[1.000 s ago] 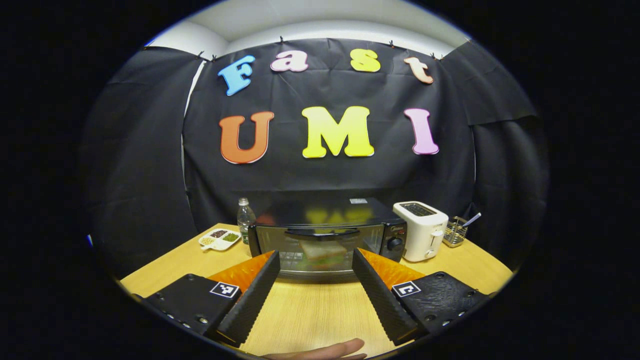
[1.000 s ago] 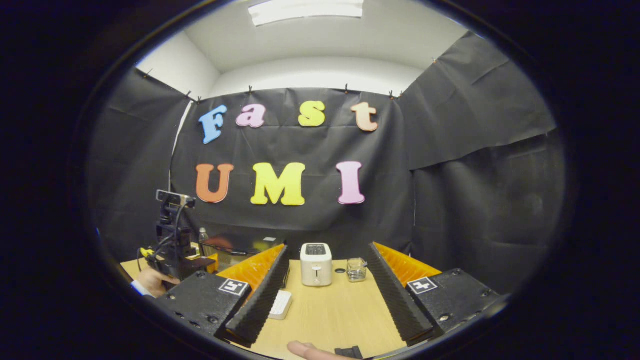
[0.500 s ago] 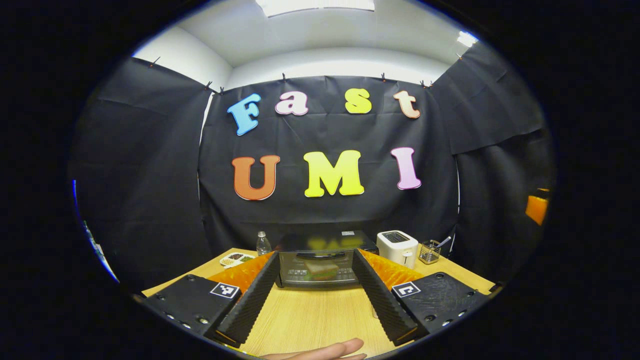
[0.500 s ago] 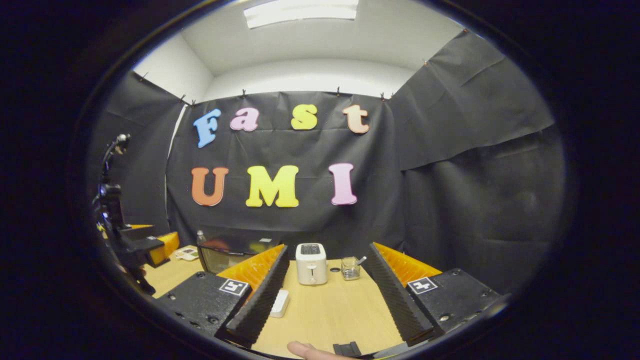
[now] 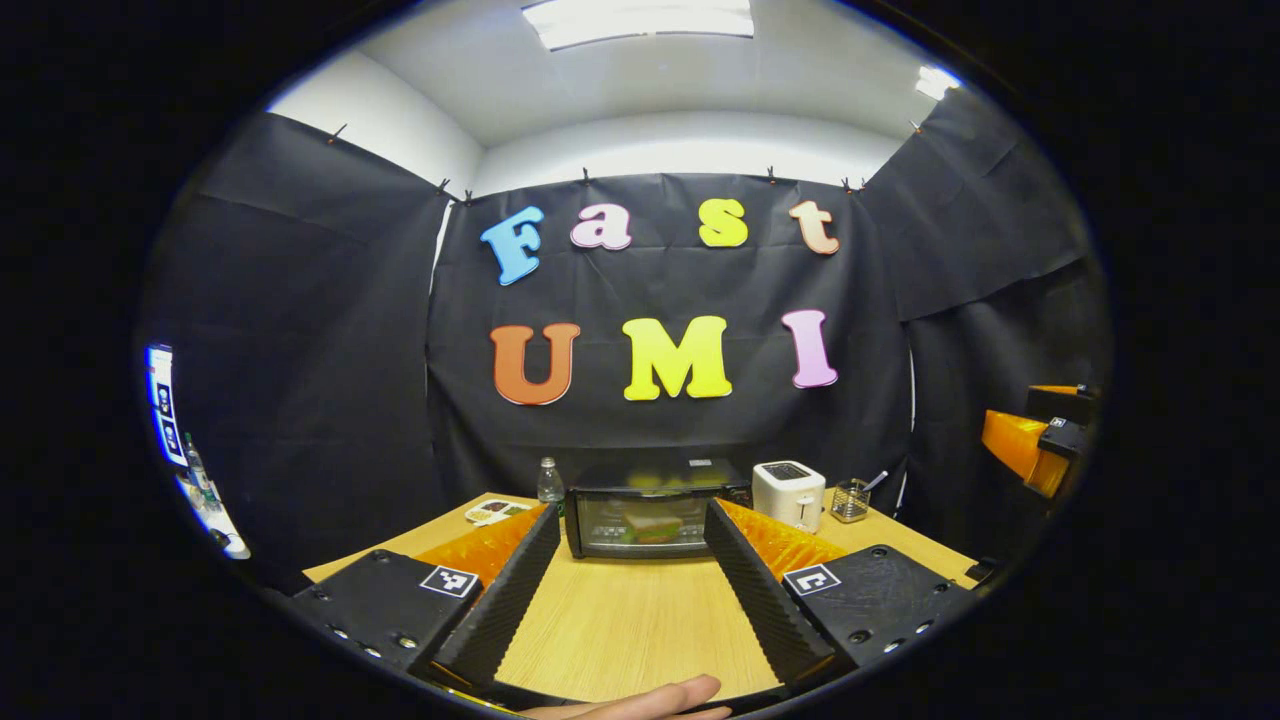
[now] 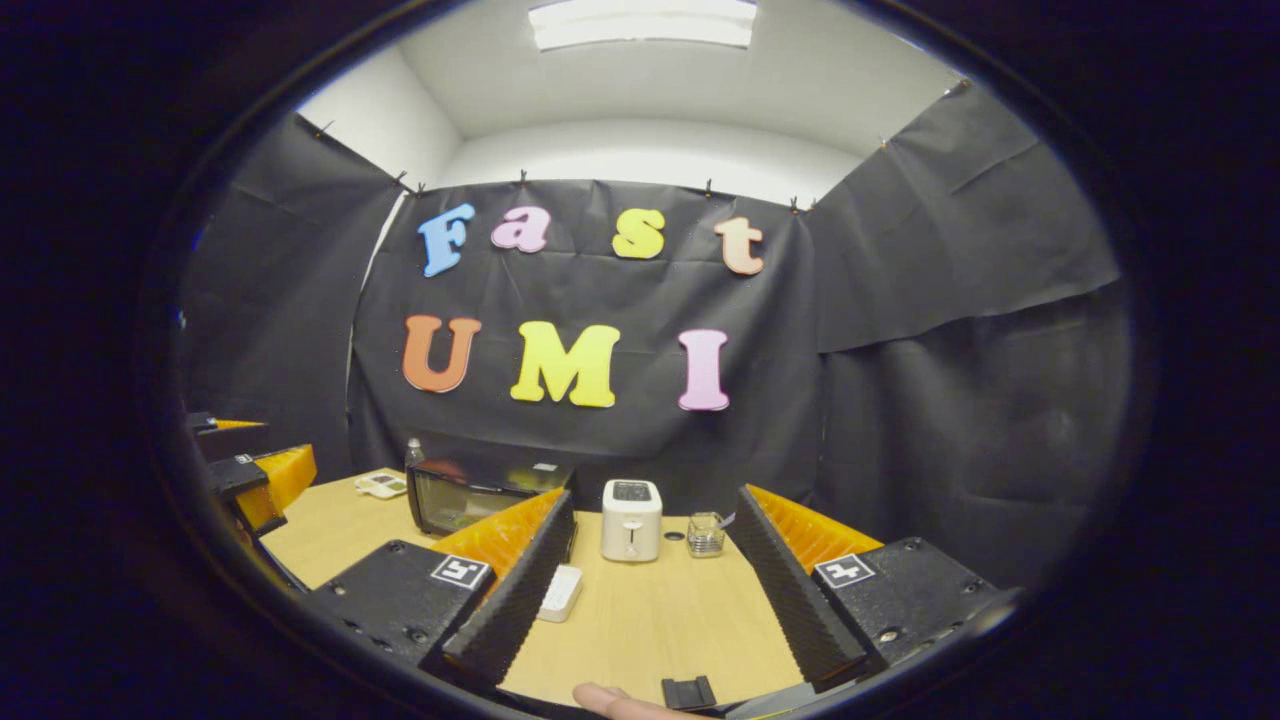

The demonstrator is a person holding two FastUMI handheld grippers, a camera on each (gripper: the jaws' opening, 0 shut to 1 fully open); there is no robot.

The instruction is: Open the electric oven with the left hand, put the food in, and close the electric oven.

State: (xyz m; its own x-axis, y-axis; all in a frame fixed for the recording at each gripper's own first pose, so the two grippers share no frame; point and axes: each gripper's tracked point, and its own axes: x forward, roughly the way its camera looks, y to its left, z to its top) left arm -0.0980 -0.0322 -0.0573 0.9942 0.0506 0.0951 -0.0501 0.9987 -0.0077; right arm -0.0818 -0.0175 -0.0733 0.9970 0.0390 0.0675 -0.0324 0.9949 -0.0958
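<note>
Between the spread fingers of the left gripper (image 5: pixel 628 590) lies only bare wooden table (image 5: pixel 620 630); its jaws stand wide apart, grasping nothing, and a fingertip of the holding hand (image 5: pixel 640 700) peeks in at the bottom edge. Straight ahead, well apart from the fingertips, sits the electric oven (image 5: pixel 650 520) at the back of the table, its glass door upright and closed, with the food (image 5: pixel 652 526), what looks like a sandwich, resting inside behind the glass. Beside the oven stand a white toaster (image 5: pixel 790 494) and a small wire holder (image 5: pixel 851 500) on one side, a water bottle (image 5: pixel 548 482) and a divided snack dish (image 5: pixel 495 511) on the other. Over in the right gripper view, the right gripper (image 6: pixel 650 590) is likewise released and empty, facing the toaster with a small white block (image 6: pixel 560 592) lying on the table just by its finger. Judging by the shut door and the food inside, every step of the task looks done, with both tools held clear. No brand on the oven is legible; each gripper carries small square coded markers, nothing more I can read.
</note>
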